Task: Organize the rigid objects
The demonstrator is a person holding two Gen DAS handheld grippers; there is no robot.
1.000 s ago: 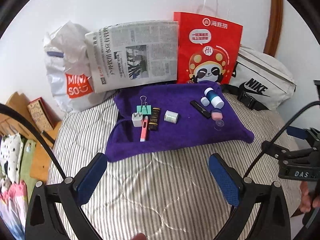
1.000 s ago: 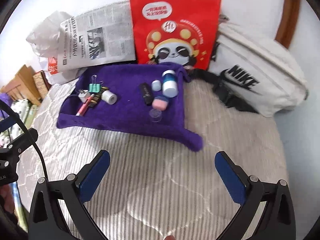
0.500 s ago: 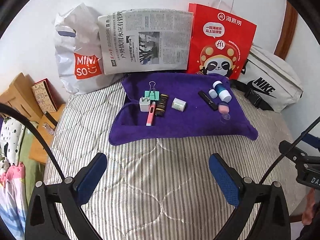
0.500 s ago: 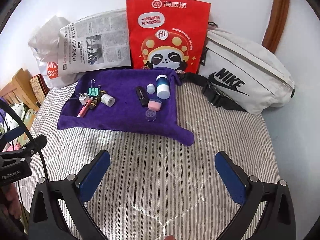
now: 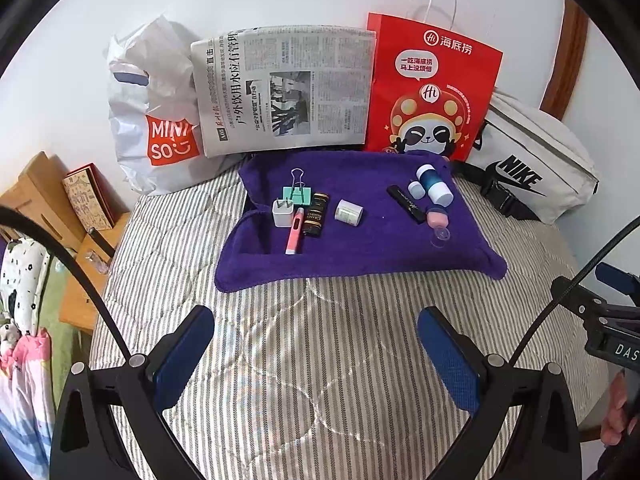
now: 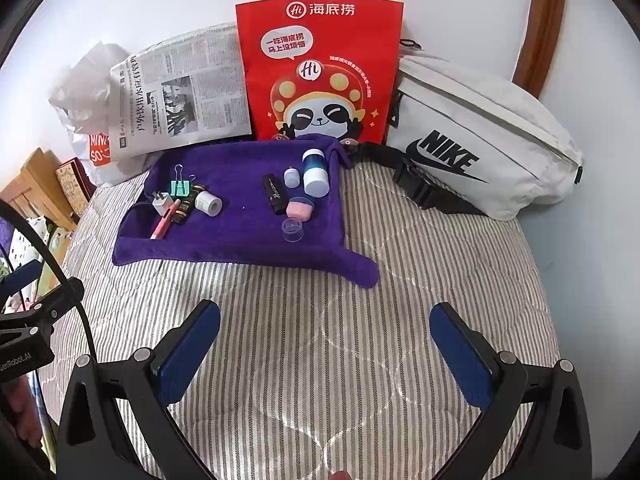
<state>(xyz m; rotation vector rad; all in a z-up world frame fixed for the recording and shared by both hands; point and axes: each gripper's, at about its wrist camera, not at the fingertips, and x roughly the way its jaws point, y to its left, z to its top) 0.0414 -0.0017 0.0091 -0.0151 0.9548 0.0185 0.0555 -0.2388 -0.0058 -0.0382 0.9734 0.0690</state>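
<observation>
A purple towel (image 5: 372,246) (image 6: 240,236) lies on the striped bed with small items in two groups. On its left are a green binder clip (image 5: 297,194), a white charger plug (image 5: 283,213), a pink pen (image 5: 294,236), a dark tube (image 5: 316,220) and a white roll (image 5: 349,212). On its right are a black stick (image 6: 274,193), a blue bottle with a white cap (image 6: 314,178), a small white cap (image 6: 291,177), a pink jar (image 6: 299,208) and a clear lid (image 6: 293,229). My left gripper (image 5: 316,364) and right gripper (image 6: 325,360) both stand open over bare bedding, well short of the towel.
Against the wall stand a white Miniso bag (image 5: 160,120), a newspaper (image 5: 284,88), a red panda paper bag (image 6: 320,68) and a white Nike waist bag (image 6: 480,140). A wooden bedside stand with a book (image 5: 86,196) sits left of the bed. Striped bedding (image 6: 320,312) lies between grippers and towel.
Both grippers have pulled back and risen from the towel, so the items look smaller and farther. Jaws stayed open. Nothing on the towel moved.
</observation>
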